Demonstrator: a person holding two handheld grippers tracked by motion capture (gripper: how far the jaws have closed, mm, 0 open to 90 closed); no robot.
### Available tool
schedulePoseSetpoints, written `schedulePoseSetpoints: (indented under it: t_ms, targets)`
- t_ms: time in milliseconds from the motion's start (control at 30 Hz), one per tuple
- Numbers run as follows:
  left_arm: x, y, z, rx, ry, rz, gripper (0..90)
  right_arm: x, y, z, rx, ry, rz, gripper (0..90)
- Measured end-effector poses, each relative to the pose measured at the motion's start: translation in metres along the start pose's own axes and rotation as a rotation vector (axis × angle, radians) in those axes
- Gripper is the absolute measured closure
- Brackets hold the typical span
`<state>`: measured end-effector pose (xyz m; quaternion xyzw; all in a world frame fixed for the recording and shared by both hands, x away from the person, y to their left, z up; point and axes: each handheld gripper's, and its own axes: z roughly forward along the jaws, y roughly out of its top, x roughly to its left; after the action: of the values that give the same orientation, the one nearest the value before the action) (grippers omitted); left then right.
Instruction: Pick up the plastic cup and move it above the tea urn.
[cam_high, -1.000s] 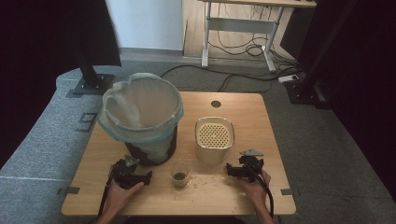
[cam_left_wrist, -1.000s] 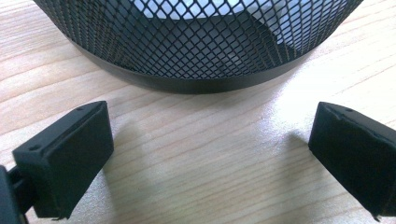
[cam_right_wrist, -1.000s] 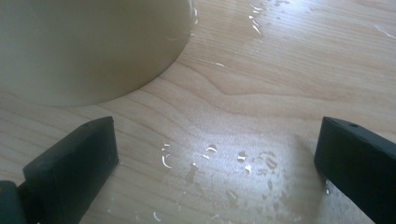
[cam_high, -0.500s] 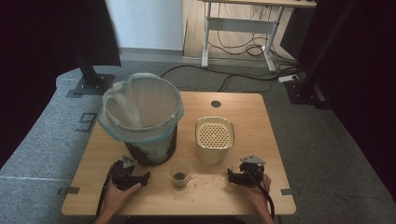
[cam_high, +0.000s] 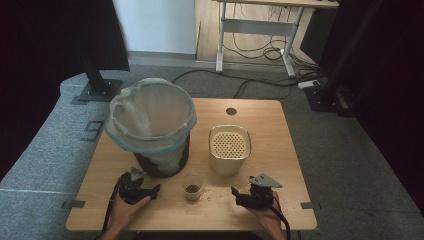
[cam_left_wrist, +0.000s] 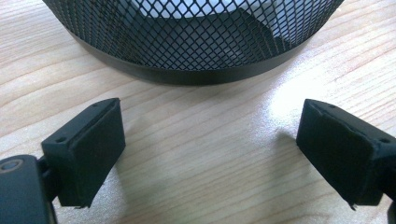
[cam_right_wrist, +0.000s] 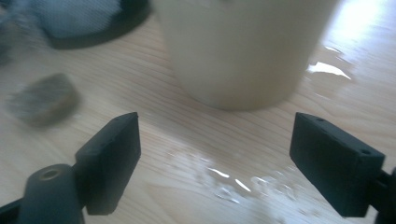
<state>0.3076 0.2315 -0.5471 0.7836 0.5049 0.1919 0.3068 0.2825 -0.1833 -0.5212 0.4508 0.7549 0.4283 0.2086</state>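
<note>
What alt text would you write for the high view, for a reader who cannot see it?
A person's two hand-held black grippers, left and right, rest open on a light wooden table, flanking a small clear plastic cup. Behind stand a black mesh bin lined with a clear bag and a cream perforated-top container.

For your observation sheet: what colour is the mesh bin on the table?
Black, lined with a pale clear bag. The bin shows best in the left gripper view.

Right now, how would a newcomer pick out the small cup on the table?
Start at the black mesh bin with its plastic liner. Between it and the cream perforated-top container, nearer the front edge, stands the small clear cup: the shortest, only see-through item, with dark bits inside.
</note>
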Motion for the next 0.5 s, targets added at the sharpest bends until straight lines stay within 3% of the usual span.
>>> schedulePoseSetpoints:
  t_ms: [167,500]
  targets:
    - [0.000,0.000,0.000,-0.002,0.003,-0.002,7.8,0.015,0.003,0.004,-0.017,0.073,-0.009,19.2]
    - [0.000,-0.001,0.000,-0.001,0.003,0.000,8.0,0.043,0.006,0.016,-0.030,0.173,-0.051,21.9]
